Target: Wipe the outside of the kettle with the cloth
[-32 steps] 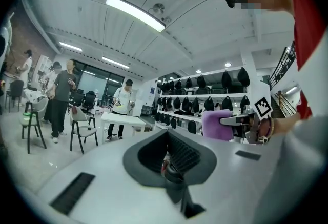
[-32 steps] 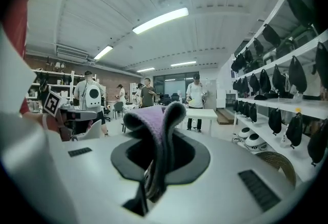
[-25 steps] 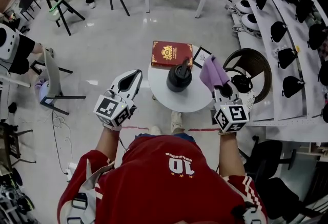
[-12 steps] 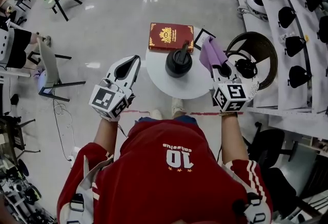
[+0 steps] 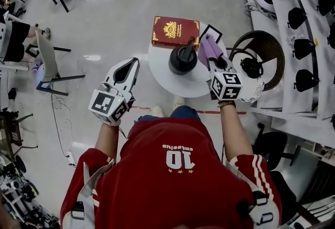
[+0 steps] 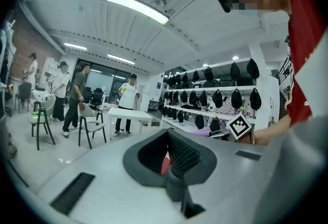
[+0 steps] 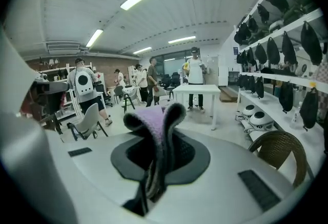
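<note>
A black kettle (image 5: 183, 60) stands on a small round white table (image 5: 175, 85) in the head view. My right gripper (image 5: 211, 56) is shut on a purple cloth (image 5: 208, 47), which hangs just right of the kettle, close to its side. In the right gripper view the cloth (image 7: 154, 115) folds over the closed jaws of that gripper (image 7: 156, 141). My left gripper (image 5: 127, 72) hovers left of the table, off its edge, shut and holding nothing; in its own view the left gripper (image 6: 171, 154) has its pads together.
A red book (image 5: 175, 32) lies on the table's far side, with a small framed card (image 5: 210, 33) beside it. A wicker chair (image 5: 261, 55) and shelves of black helmets (image 5: 298, 18) fill the right. Chairs (image 5: 49, 68) stand to the left.
My right gripper has carried the cloth leftward, from the table's right edge to right beside the kettle. The left gripper has stayed roughly where it was.
</note>
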`<move>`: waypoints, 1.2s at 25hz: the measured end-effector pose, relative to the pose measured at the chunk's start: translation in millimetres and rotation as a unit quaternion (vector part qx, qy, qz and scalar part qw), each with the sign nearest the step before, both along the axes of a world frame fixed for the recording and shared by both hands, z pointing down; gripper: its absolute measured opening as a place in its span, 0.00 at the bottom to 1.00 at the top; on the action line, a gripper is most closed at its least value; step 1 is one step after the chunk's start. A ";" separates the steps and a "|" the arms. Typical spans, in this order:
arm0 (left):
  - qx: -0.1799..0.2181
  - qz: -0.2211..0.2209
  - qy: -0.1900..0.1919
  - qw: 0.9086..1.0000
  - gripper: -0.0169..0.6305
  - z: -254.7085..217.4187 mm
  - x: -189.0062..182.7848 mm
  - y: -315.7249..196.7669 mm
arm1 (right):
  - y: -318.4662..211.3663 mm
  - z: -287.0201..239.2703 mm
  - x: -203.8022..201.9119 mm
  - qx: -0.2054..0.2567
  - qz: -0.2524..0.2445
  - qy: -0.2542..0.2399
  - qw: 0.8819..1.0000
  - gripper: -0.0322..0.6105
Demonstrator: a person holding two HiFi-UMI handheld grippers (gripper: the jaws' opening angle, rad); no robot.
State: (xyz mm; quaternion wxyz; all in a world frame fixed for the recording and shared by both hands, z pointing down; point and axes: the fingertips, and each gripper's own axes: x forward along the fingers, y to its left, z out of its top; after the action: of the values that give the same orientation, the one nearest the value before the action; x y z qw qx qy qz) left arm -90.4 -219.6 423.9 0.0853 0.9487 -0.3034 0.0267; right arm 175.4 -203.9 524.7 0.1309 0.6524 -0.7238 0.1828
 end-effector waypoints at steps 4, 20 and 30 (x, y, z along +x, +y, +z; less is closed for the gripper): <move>-0.007 -0.018 -0.003 1.000 0.04 2.9 -12.6 -0.1 | -12.7 21.7 -4.0 -0.023 -0.003 0.009 1.000 0.13; -0.005 -0.047 -0.021 0.999 0.04 9.3 -46.4 6.7 | -36.7 57.0 -54.1 -0.056 -0.035 -0.014 0.998 0.13; -0.007 -0.064 -0.033 0.997 0.04 6.2 -61.8 15.0 | -35.7 56.9 -83.1 -0.055 -0.061 -0.018 0.996 0.13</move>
State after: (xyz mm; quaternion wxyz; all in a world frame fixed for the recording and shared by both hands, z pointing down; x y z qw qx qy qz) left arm -152.2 -204.6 430.0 0.0830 0.9252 -0.3664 0.0545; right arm 92.2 -239.5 581.6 0.1645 0.5957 -0.7533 0.2252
